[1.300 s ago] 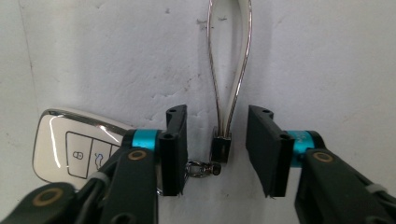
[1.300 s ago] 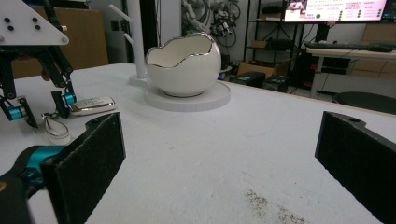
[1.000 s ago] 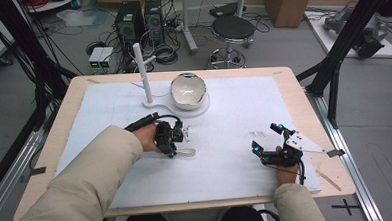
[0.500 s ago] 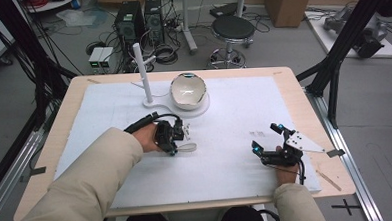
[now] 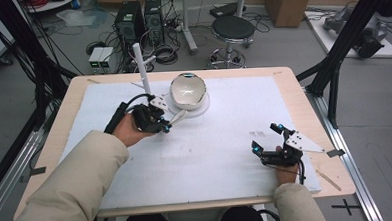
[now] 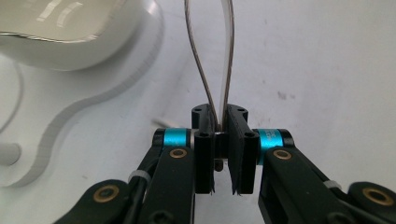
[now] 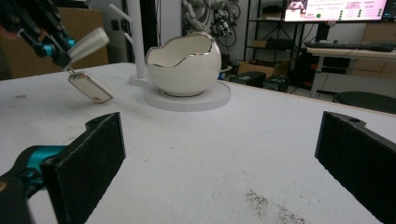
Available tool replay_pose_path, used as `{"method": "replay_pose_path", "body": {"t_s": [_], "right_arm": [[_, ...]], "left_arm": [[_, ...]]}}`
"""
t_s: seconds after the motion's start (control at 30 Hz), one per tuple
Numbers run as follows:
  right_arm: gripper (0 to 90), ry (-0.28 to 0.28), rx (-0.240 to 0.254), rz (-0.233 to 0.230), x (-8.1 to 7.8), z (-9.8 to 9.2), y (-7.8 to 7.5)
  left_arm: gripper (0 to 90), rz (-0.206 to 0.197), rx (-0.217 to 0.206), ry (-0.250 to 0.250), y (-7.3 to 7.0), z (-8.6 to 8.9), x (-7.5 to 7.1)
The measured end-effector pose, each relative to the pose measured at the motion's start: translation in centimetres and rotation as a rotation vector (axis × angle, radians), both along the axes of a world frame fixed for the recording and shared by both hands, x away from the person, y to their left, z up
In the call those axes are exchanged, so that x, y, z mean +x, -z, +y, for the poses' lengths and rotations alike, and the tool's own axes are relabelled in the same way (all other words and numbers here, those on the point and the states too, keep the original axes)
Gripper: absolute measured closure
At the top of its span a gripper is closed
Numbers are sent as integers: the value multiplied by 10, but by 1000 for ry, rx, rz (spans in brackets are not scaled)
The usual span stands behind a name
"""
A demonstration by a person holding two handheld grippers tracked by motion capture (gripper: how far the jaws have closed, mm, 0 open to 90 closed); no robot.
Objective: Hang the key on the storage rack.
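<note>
High view: two grippers are on the white mat [image 5: 211, 155], one per hand. The left gripper [image 5: 165, 126] sits left of centre in the frame and is clenched on a pair of tongs [image 5: 178, 116], whose free ends point up and right toward the bowl [image 5: 188, 91]. The right gripper [image 5: 268, 137] sits at lower right, well apart from the bowl, with its jaws released and nothing between them. One bowl is counted; it is white, egg-shaped with a jagged rim, and stands on one round white base [image 5: 204, 107] at upper centre. One white post [image 5: 141, 68] rises just left of the bowl. What the bowl holds cannot be told from this view. The left gripper view adds the grip detail: the left gripper [image 6: 223, 140] pinches the joined end of the tongs [image 6: 210, 60] at centre frame, and the two thin arms bow apart toward the top edge; the bowl [image 6: 60, 32] and its base [image 6: 93, 112] occupy the upper left. The right gripper view adds the side profile: the tongs [image 7: 88, 65] hang at upper left with two flat paddle ends spread apart, the lower one tilted down close to the mat [image 7: 210, 163], clear of the bowl [image 7: 183, 70]. The bowl's inner wall is visible at the rim; its bottom is hidden.
</note>
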State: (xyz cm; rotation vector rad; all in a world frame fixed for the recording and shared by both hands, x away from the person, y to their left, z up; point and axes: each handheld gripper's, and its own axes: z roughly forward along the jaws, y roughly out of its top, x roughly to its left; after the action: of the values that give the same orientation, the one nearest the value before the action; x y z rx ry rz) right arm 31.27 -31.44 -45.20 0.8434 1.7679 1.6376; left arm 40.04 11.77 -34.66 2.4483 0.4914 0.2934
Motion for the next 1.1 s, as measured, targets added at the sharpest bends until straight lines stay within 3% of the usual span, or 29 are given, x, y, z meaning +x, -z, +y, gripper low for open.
{"method": "replay_pose_path", "body": {"t_s": [0.13, 0.27, 0.43, 0.5, 0.53, 0.67, 0.8, 1.1], "right_arm": [[8, -3, -2, -4, 0, 0, 0], [8, -3, -2, -5, 0, 0, 0], [8, -4, 0, 1, 0, 0, 0], [8, -3, -4, -5, 0, 0, 0], [8, -3, -4, -5, 0, 0, 0], [8, -2, -5, -5, 0, 0, 0], [8, -4, -7, -8, 1, 0, 0], [8, -2, -2, 1, 0, 0, 0]], "left_arm": [[818, -43, -53, -131, -6, 21, -2], [818, -89, -145, -249, -10, 45, -6], [818, -131, -195, -368, -12, 65, -9], [818, -171, -227, -436, -14, 72, -11], [818, -171, -227, -436, -14, 72, -11], [818, -219, -243, -528, -16, 75, -11], [818, -246, -285, -593, -16, 77, -7], [818, -246, -293, -617, -15, 76, 4]]}}
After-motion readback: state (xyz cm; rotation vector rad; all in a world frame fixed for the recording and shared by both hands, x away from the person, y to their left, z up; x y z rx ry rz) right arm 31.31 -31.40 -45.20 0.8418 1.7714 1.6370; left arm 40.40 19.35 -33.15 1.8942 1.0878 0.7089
